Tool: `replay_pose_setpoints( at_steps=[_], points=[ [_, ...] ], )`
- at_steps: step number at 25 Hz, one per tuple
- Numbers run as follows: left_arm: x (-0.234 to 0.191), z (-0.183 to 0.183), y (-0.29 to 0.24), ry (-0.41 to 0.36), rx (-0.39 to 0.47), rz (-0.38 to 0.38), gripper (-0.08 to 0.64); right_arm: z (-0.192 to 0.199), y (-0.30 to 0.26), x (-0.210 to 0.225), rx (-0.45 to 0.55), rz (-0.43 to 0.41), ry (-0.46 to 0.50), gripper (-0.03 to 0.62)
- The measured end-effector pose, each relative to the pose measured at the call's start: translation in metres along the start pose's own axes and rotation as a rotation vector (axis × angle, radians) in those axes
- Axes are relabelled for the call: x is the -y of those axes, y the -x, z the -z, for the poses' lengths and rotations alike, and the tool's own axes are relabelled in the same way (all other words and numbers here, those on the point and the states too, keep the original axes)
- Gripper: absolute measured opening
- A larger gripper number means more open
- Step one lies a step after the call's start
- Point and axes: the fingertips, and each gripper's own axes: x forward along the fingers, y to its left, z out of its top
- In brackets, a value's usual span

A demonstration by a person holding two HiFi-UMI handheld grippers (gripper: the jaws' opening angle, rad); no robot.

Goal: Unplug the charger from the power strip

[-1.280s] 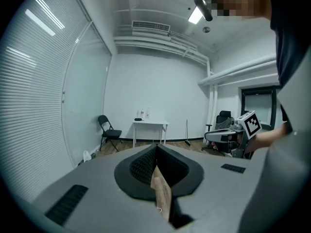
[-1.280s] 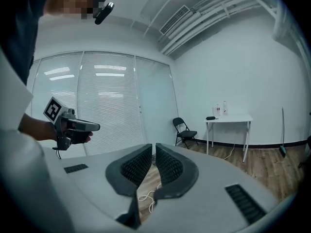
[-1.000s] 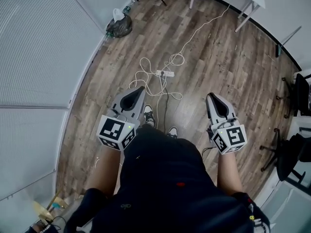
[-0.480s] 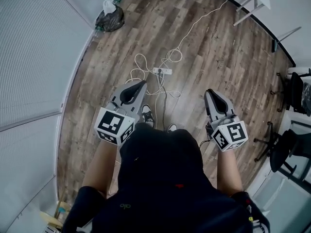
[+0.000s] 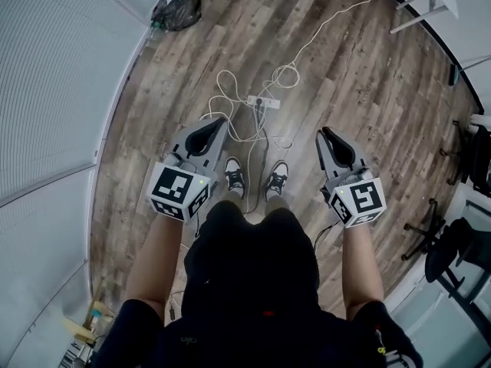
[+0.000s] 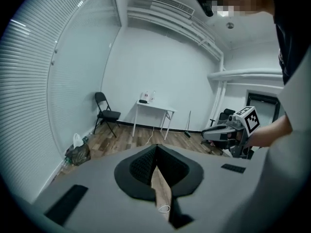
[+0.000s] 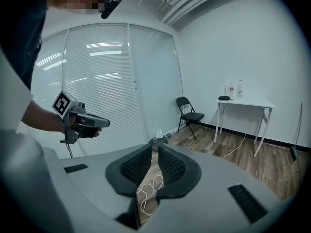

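black ribbed pads of the left gripper meet at their tips with nothing between them, and the right gripper is closed the same way, empty. both hang above the wood floor, either side of the person's shoes. ahead of the shoes, mid-floor and well apart from both grippers, lies the white power strip among loops of white cable; the charger on it is too small to make out. a black bag sits at the floor's left edge.
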Motion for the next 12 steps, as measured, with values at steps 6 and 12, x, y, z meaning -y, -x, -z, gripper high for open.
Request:
replay_pose_setpoints(
  at_steps=[6,12],
  points=[
    [-0.015,0.066,-0.072,0.025,-0.063,-0.015,0.018,0.07,-0.065,0.046,-0.05,-0.054,0.039,0.034],
    [-0.04,0.147,-0.153,-0.036,-0.116,-0.006,0.018,0.165,-0.13,0.088,-0.11,-0.109,0.073,0.035]
  ],
)
